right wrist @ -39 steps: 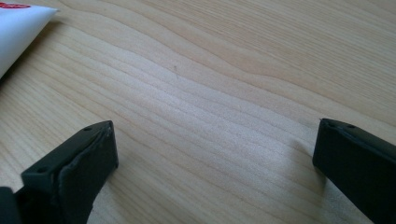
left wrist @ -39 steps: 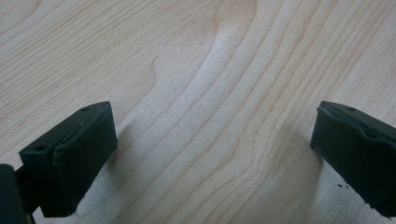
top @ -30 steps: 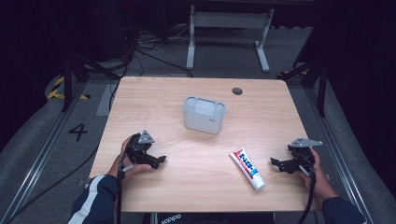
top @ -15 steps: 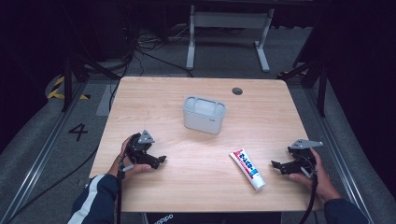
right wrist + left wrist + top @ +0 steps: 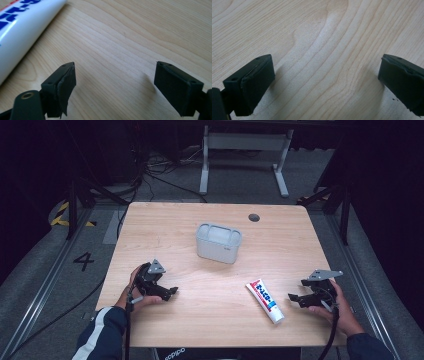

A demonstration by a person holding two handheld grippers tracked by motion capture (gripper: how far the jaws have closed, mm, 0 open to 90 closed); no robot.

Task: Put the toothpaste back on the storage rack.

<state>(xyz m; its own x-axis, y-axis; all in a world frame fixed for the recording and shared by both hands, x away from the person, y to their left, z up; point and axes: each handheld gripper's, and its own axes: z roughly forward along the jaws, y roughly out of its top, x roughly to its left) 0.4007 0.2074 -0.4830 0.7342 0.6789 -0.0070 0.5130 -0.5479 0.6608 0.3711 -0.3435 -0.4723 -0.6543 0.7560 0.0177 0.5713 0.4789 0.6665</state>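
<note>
Item 1, right gripper (image 5: 298, 298): it rests low over the table (image 5: 165, 225) at my right front corner. Its jaws have just been closing a little, yet they stand apart with bare wood between them, gripping nothing. In the right gripper view the jaws flank empty grain, and the tube sits off to one side of them, not between.

Item 2, toothpaste tube (image 5: 265, 300): white with red and blue print, lying flat on the table, slanted, cap end toward the front edge, just beside the right gripper and apart from it. I take this as the thing to be picked up.

Item 3, left gripper (image 5: 167, 291): at my left front, jaws spread wide over bare wood, holding nothing; well apart from the tube.

Item 4, grey plastic container (image 5: 218, 242): stands upright near the table's middle, well apart from both grippers. Its top looks pale; I cannot tell whether that is a lid or an open mouth, nor what, if anything, lies inside.

Risks, as I judge them:
- The tube is off the right gripper's line; closing here would catch only air, or a jaw tip could nudge the tube toward the near edge.
- The tube is round and smooth; a pinch near the tapered end may let it squirt out or pivot.
- Jaws this low may scrape the wood on approach.
</note>
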